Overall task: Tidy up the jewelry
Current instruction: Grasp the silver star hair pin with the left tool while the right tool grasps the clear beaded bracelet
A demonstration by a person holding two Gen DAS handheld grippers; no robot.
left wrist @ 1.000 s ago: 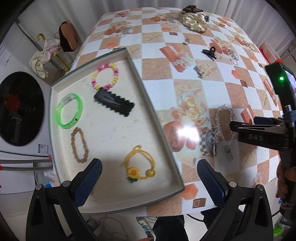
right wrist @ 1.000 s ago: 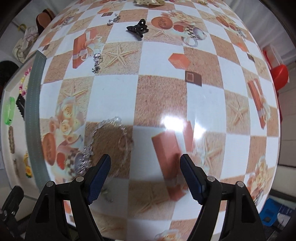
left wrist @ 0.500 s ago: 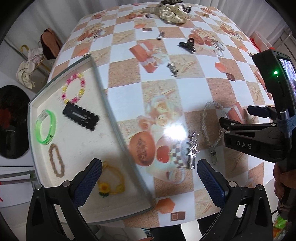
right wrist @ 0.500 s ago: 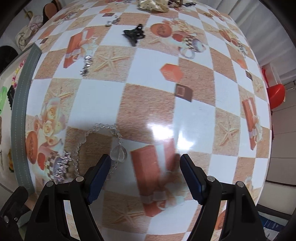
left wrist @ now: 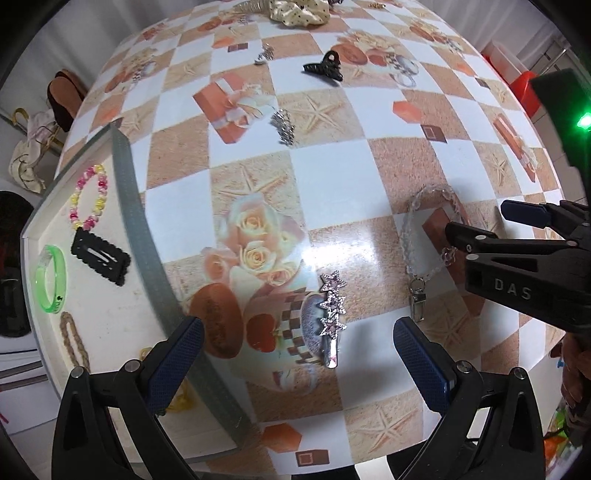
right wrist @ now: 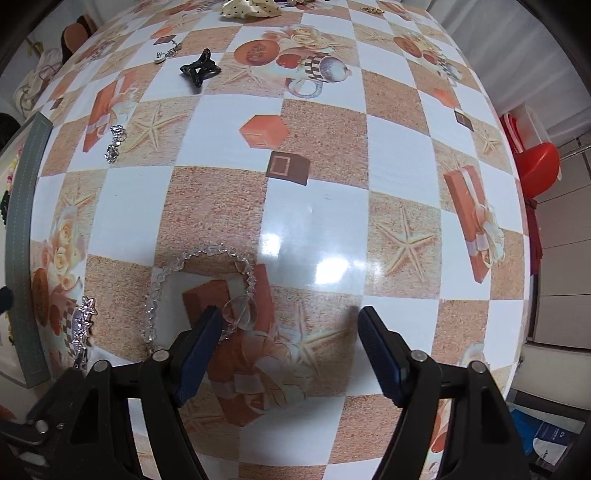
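Table [right wrist: 317, 206] under a glossy checked cloth, tan and white squares printed with starfish, gift boxes, roses; glare patch just ahead of the right jaws. Red stool [right wrist: 535, 162] off the table edge, far right of those jaws. Blue packet [right wrist: 546, 439] on the floor, low right. Cream bag [left wrist: 26, 162] and brown shoe [left wrist: 64, 99] on the floor, far left and ahead of the left jaws. Pale curtain [left wrist: 92, 29] behind them.
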